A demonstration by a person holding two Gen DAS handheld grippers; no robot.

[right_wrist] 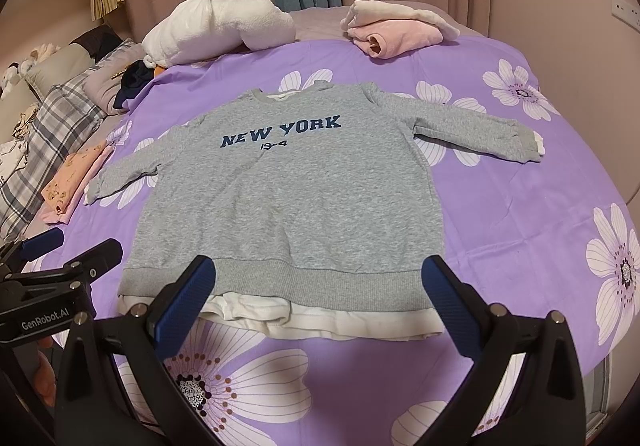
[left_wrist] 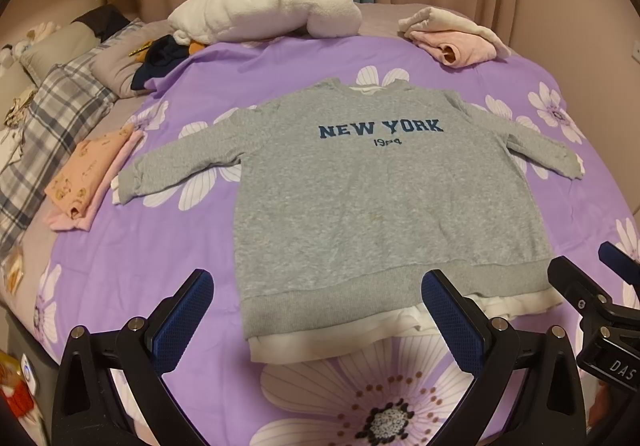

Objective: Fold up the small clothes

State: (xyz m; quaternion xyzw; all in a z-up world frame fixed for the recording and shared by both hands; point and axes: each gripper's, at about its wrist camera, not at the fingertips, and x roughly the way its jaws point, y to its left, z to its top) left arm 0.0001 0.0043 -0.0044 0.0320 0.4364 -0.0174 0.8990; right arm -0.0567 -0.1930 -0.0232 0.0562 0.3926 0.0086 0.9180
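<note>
A grey sweatshirt (left_wrist: 360,198) (right_wrist: 288,198) with blue "NEW YORK" lettering lies flat, front up, on the purple flowered bedsheet (left_wrist: 168,254) (right_wrist: 520,206). Both sleeves are spread out sideways and a white hem shows under its grey waistband. My left gripper (left_wrist: 318,286) hovers open just short of the hem, its blue-padded fingers either side of the waistband's middle. My right gripper (right_wrist: 320,282) is open too, over the hem's right half, holding nothing. In the left wrist view the right gripper (left_wrist: 592,278) shows at the right edge; in the right wrist view the left gripper (right_wrist: 68,250) shows at the left.
Folded peach and pink clothes (left_wrist: 88,174) (right_wrist: 68,186) lie left of the sweatshirt. A pink and cream folded pile (left_wrist: 452,34) (right_wrist: 392,26) and a white fluffy bundle (left_wrist: 264,6) (right_wrist: 216,26) sit at the far side. A plaid pillow (left_wrist: 52,126) and dark clothes (left_wrist: 160,58) are far left. Curtains hang behind.
</note>
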